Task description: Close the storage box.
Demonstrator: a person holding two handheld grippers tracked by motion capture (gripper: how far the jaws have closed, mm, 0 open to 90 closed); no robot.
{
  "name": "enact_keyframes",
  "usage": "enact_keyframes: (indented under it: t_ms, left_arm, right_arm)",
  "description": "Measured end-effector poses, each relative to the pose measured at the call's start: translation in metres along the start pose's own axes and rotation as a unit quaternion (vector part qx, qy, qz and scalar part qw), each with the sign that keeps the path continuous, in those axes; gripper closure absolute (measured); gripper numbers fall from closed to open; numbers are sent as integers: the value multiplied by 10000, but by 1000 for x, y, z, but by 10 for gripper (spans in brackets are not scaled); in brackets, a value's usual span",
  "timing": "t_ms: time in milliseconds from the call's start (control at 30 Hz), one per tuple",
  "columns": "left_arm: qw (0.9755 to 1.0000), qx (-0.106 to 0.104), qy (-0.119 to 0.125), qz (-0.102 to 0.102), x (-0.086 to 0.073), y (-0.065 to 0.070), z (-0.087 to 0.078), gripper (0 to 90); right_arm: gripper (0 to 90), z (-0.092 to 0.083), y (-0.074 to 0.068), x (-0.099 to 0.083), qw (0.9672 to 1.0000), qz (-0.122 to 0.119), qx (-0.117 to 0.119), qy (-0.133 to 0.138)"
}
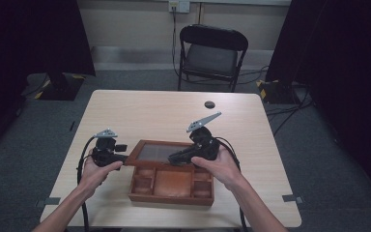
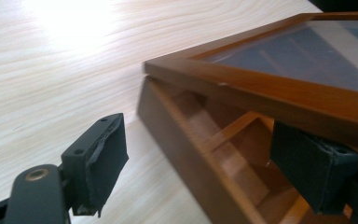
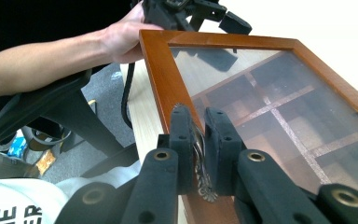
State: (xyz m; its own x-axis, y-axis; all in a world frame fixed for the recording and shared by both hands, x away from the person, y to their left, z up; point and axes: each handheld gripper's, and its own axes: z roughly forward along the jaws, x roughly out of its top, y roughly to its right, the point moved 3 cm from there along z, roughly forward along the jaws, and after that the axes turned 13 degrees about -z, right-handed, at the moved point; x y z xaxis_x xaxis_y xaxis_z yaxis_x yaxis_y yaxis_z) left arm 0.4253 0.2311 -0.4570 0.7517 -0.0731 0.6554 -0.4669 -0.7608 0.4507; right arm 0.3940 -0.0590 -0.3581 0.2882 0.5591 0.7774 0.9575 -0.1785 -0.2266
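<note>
A brown wooden box [image 1: 171, 195] with several compartments sits near the table's front edge. Its glass-paned lid [image 1: 157, 153] is tilted up, partly raised. My right gripper [image 1: 174, 158] reaches in from the right and is shut on the small ornate metal handle [image 3: 200, 163] at the edge of the lid frame [image 3: 161, 79]. My left gripper [image 1: 125, 155] is at the box's left side. In the left gripper view it stands open [image 2: 205, 163] astride the box's side wall [image 2: 186, 140], one jaw outside and one inside, under the lid frame [image 2: 261, 88].
The light wooden table [image 1: 164, 111] has a small black round object [image 1: 209, 104] near its far edge. A black folding chair [image 1: 211, 53] stands beyond the table. Cables lie on the floor at the right, and dark curtains hang on both sides.
</note>
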Motion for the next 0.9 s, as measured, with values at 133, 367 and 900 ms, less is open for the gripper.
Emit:
enact_keyframes:
  t_ms: [133, 367, 900]
  left_arm:
    - [9998, 137, -110, -37, 0, -14, -1, 186]
    - [9993, 303, -116, -179, 2, -28, -5, 187]
    - [9982, 494, -277, -202, -10, -38, -8, 194]
  right_arm:
    - [823, 0, 0, -3, 10000, 48, 4, 78]
    - [822, 3, -5, -11, 9999, -54, -12, -114]
    - [817, 16, -19, -37, 9984, -307, -197, -429]
